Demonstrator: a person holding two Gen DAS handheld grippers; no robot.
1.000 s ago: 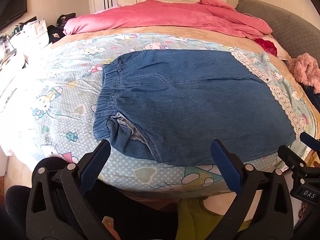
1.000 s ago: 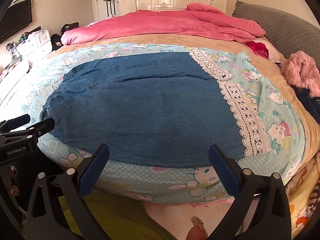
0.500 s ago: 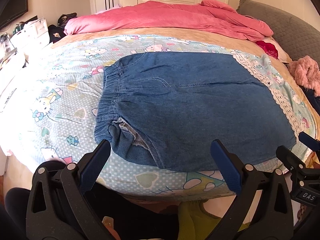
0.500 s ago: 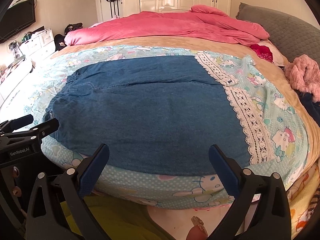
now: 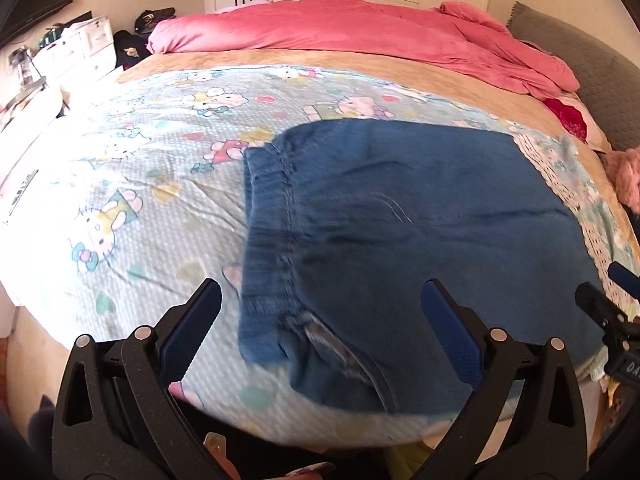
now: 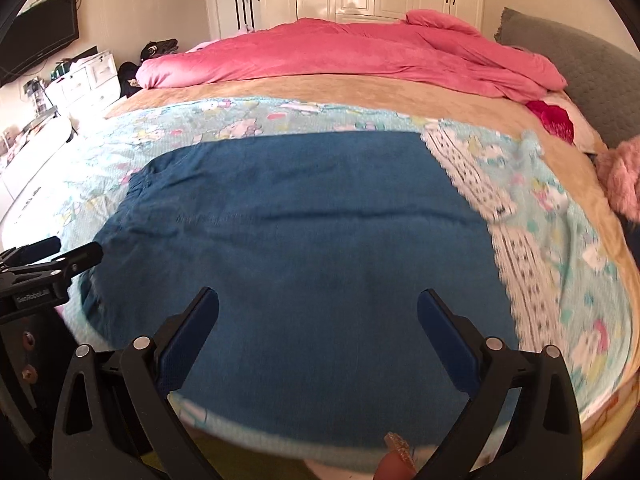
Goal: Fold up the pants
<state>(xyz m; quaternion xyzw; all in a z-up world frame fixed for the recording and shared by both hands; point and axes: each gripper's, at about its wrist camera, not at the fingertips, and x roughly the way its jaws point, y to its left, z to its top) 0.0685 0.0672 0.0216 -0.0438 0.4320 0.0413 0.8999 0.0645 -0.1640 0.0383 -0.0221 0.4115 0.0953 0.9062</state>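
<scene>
Both grippers have closed in on the pants point(image 5: 420, 232) over the past second, the denim now larger in each view. The left gripper point(image 5: 320, 320) and right gripper point(image 6: 318, 322) gape wide, holding nothing. The pants lie flat on the bedspread point(image 5: 132, 184), waistband at 9 o'clock; a grasp looks imminent.

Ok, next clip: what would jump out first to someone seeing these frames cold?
The blue denim pants lie flat across the middle of the cartoon-print sheet, elastic waistband to the left. Behind them a bright pink duvet is heaped along the far side of the bed. Both the left gripper and right gripper hang open at the pants' near edge, holding nothing.
</scene>
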